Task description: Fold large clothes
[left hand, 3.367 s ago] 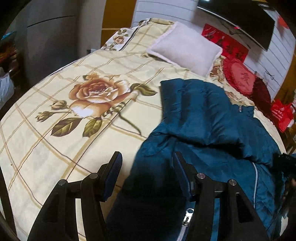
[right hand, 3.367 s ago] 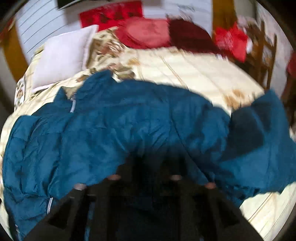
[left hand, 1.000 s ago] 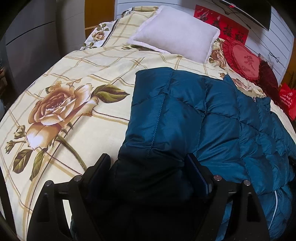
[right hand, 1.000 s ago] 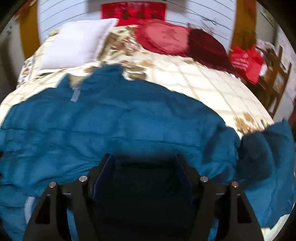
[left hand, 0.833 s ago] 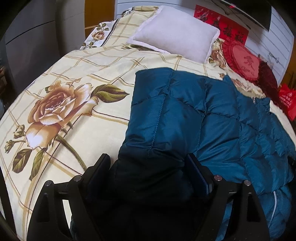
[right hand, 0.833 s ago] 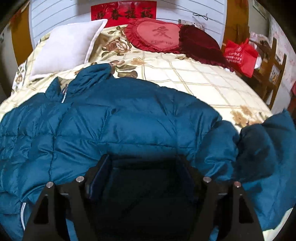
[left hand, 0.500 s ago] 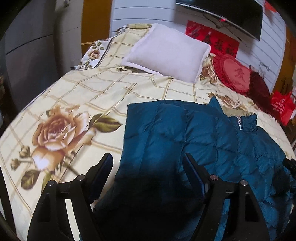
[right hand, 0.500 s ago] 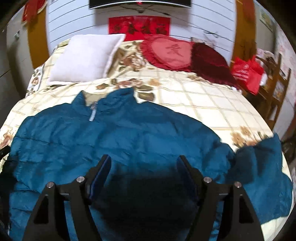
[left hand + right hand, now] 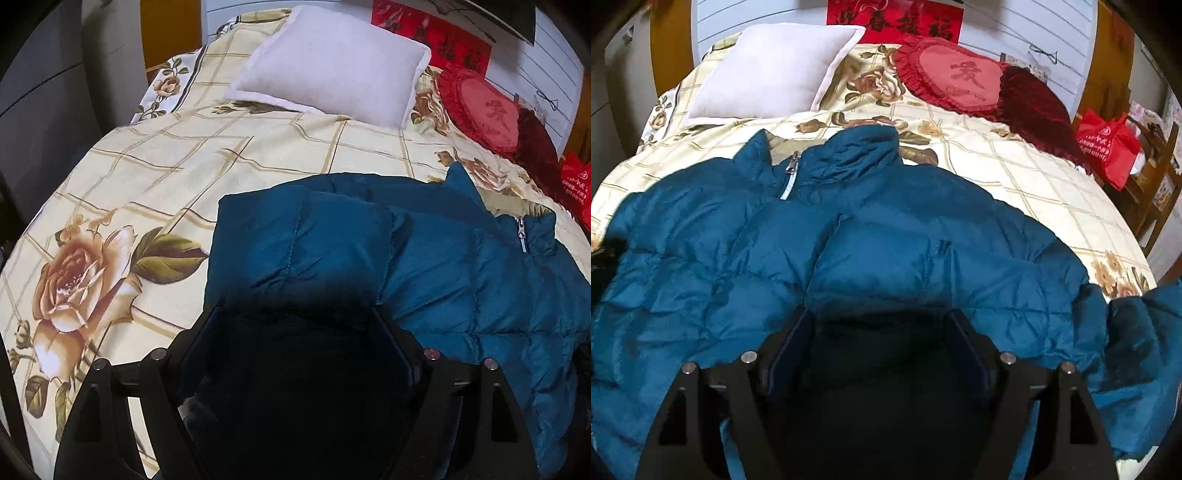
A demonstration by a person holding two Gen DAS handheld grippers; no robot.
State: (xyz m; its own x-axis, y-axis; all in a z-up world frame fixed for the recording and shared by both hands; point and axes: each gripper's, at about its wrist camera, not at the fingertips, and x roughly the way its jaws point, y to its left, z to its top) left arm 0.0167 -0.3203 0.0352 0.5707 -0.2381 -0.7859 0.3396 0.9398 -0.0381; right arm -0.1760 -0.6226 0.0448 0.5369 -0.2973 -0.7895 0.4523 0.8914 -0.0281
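Observation:
A teal puffer jacket lies face up across the rose-print bedspread, its collar and zipper pull pointing at the pillows. Its left side is folded inward into a flat panel. One sleeve trails off to the right. My left gripper stands open over the near edge of that panel. My right gripper is open wide over the jacket's near right part. Shadowed jacket fabric fills the gap between both pairs of jaws. No pad visibly presses on it.
A white pillow and a red heart cushion with a dark red one lie at the head of the bed. A red bag sits on wooden furniture at the right. Grey cabinets stand left.
Both views have pulled back from the jacket, bringing its collar and zipper into sight. The bunched jacket now lies spread, left side folded in. Both grippers' jaws stayed wide apart.

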